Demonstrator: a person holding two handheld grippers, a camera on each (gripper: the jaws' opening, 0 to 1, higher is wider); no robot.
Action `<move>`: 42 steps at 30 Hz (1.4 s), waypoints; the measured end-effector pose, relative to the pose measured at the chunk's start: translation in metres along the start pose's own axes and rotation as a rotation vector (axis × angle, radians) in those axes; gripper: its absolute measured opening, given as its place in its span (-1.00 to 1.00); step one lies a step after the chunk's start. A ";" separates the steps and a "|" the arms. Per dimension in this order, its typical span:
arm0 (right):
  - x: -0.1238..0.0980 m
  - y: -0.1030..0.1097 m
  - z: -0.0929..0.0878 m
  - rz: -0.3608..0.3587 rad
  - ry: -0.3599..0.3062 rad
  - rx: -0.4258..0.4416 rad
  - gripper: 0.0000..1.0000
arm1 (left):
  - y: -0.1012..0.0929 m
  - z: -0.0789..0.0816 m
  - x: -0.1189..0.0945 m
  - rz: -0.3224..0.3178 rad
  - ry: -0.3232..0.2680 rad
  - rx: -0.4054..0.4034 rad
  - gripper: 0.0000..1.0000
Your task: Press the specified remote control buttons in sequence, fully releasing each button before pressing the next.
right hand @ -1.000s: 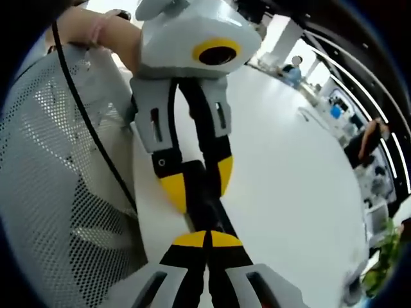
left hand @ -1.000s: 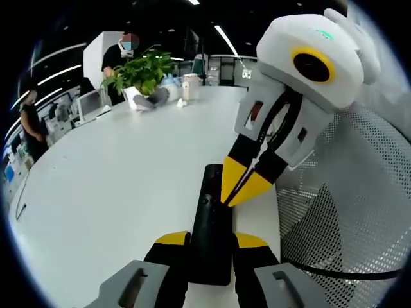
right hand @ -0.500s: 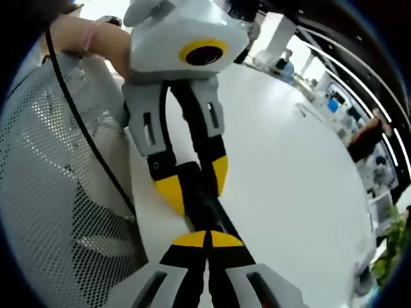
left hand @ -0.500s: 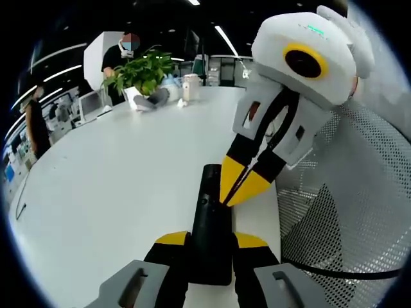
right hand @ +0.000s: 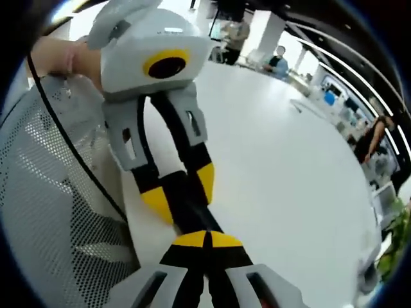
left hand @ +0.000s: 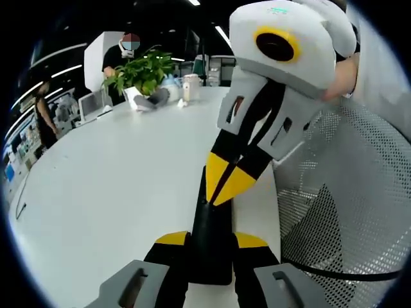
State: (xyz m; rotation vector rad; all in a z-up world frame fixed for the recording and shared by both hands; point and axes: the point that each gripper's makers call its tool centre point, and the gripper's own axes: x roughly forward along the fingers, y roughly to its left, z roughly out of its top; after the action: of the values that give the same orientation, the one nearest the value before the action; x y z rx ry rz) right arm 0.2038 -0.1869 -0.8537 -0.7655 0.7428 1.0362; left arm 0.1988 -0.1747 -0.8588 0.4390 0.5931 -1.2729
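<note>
Long black smooth remote point(left hand: 212, 240) squeezed by left gripper point(left hand: 210, 242), right gripper point(left hand: 221, 186) pinched together, tips on remote, shiny white table point(left hand: 115, 179)

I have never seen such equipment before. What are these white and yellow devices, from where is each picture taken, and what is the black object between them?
There is no robot here: a person holds a hand tool with two jaws in each hand, and a small camera rides on each tool.

In the left gripper view, the left gripper grips a black remote control between its yellow-tipped jaws, above a white table. The right gripper comes in from above, jaws shut together, with its tip at the remote's face.

The right gripper view looks from the opposite side: its own shut gripper points at the remote, which the left gripper holds.

Farther along the table stands a potted plant.
</note>
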 end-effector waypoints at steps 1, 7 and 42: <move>-0.002 0.000 0.000 0.002 0.003 -0.004 -1.00 | 0.000 0.000 0.000 0.000 0.000 -0.001 -0.50; -0.002 0.000 0.000 0.004 0.020 -0.004 -1.00 | 0.000 0.000 0.000 -0.002 0.001 0.001 -0.50; 0.001 -0.003 0.001 0.056 0.083 0.081 -1.00 | 0.000 0.001 0.001 0.000 0.004 -0.001 -0.51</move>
State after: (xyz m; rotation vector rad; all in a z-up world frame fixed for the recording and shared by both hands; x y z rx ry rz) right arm 0.2073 -0.1871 -0.8531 -0.7246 0.8761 1.0233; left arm 0.1993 -0.1756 -0.8586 0.4403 0.5972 -1.2722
